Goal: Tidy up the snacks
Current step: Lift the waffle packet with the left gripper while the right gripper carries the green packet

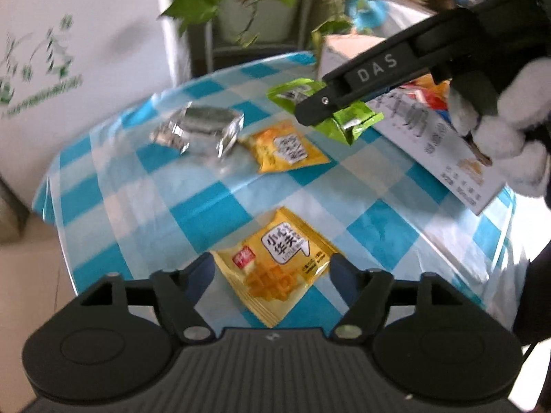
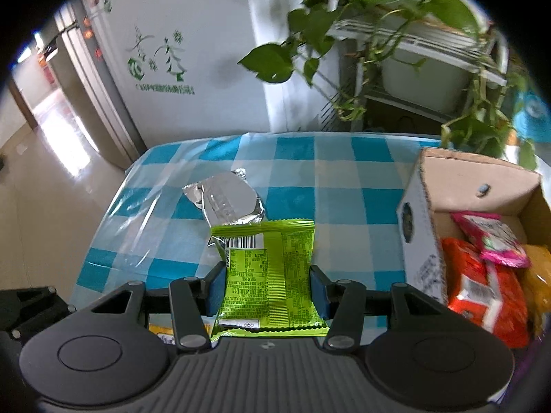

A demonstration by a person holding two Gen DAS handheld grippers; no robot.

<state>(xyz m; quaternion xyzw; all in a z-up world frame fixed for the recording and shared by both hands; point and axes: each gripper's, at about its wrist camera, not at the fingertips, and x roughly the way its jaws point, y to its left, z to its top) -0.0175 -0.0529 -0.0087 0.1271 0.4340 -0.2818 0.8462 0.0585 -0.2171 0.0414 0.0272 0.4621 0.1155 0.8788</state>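
R gripper (image 2: 268,285) clamped on green packet (image 2: 268,275), cardboard box (image 2: 427,241) just to its right; L gripper (image 1: 272,275) open, straddling yellow packet (image 1: 275,265), long axis diagonal

Left wrist view: green packet (image 1: 330,117) partly hidden behind right gripper (image 1: 311,112); box (image 1: 444,144) print blurred, far end covered by gloved hand (image 1: 509,137). Right wrist view: box's right side cut off by frame edge; yellow packet (image 2: 165,335) mostly hidden lower left.
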